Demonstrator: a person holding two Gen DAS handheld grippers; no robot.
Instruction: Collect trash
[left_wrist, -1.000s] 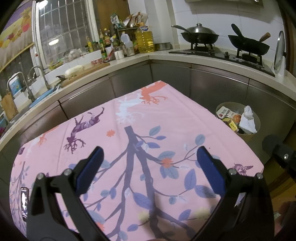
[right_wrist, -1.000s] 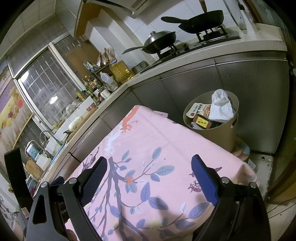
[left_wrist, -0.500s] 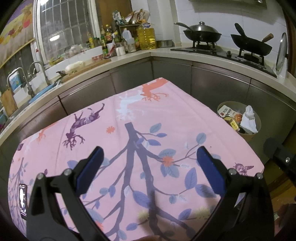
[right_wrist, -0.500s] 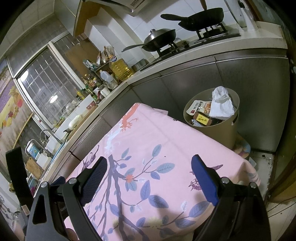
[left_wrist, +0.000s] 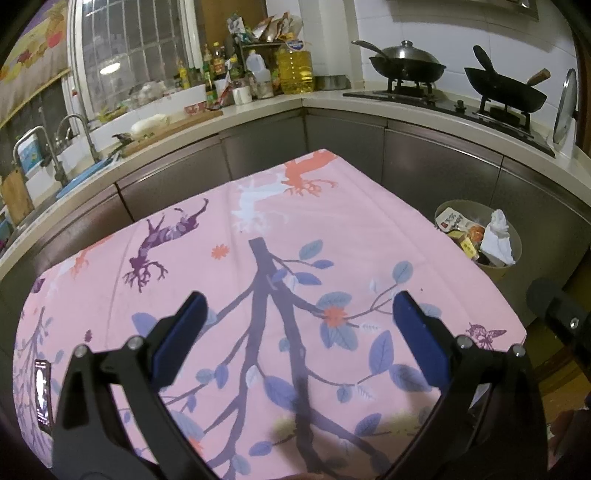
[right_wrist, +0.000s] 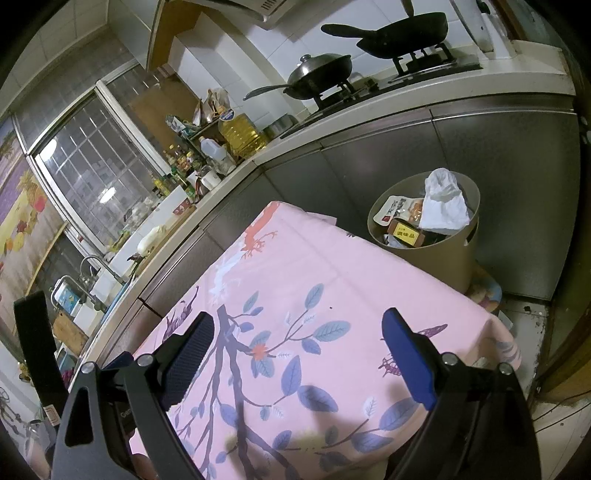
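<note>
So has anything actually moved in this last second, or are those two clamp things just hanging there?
Very little. Both views shift slightly, so the hands drifted a touch. The left gripper and right gripper stayed open and empty above the pink tablecloth; nothing was picked up or dropped. The trash bin beside the table stayed put, with the same white bag and wrappers inside.

The near edge of the pink cloth-covered surface (left_wrist: 280, 229) is cut off by the bottom of both views and partly hidden behind the black arms of each hand-held gripper. In the left wrist view the near-left side of the trash bin (left_wrist: 506, 271) is hidden behind the surface's right edge. Labels on the wrappers (right_wrist: 400, 210) inside are too small to read. The bottles (left_wrist: 207, 70) at the far corner blur together. A dark object (left_wrist: 42, 391) at the near-left edge is unclear.
</note>
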